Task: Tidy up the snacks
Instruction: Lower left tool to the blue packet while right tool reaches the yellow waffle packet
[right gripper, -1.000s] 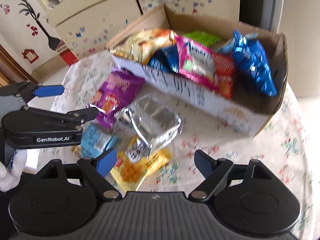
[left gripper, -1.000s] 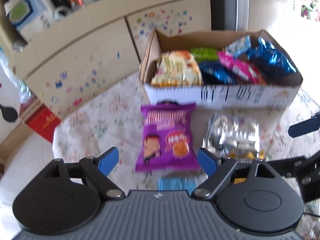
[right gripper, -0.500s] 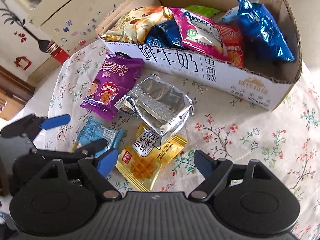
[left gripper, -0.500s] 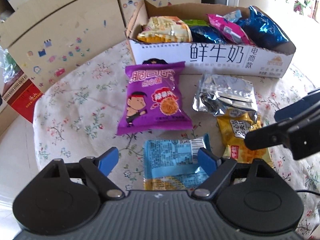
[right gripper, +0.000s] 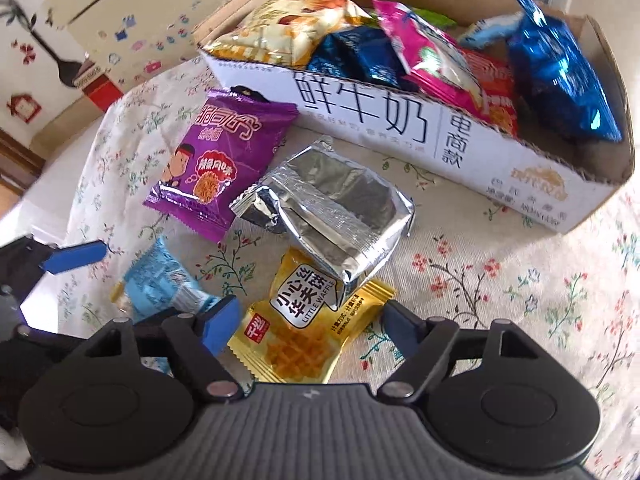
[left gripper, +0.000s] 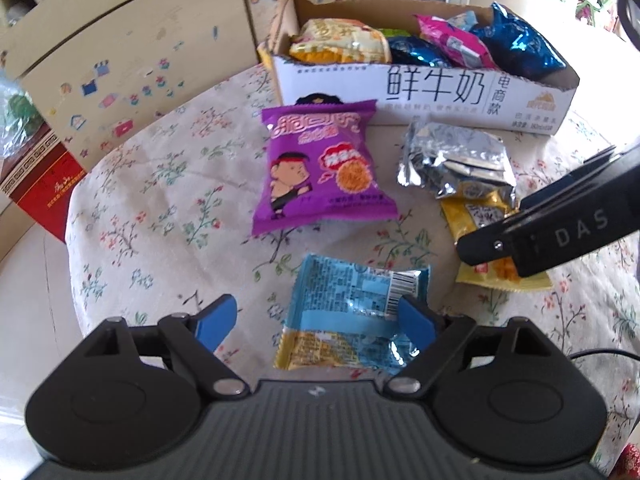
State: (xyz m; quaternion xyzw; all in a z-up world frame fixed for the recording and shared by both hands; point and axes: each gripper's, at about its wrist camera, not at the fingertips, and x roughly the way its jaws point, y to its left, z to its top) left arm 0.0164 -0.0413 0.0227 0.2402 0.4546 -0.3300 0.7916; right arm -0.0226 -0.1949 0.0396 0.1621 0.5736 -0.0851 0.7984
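Several loose snack packets lie on the floral tablecloth [left gripper: 160,208]: a purple one [left gripper: 320,168], a silver foil one [left gripper: 456,160], a yellow waffle one [right gripper: 308,324] partly under the foil, and a light blue one [left gripper: 352,312]. My left gripper [left gripper: 320,320] is open, low over the blue packet, fingers either side of it. My right gripper [right gripper: 308,332] is open over the yellow waffle packet. A white cardboard box [left gripper: 440,92] behind them holds several snack bags.
The right gripper's finger [left gripper: 552,236] crosses the left wrist view over the yellow packet. The left gripper's blue fingertip [right gripper: 76,258] shows at the left of the right wrist view. Cream cabinets [left gripper: 120,52] and a red box [left gripper: 40,192] stand beyond the table edge.
Both grippers have dropped lower and closer to the table. The left one now straddles the blue packet and the right one is over the yellow packet. Both stay open.
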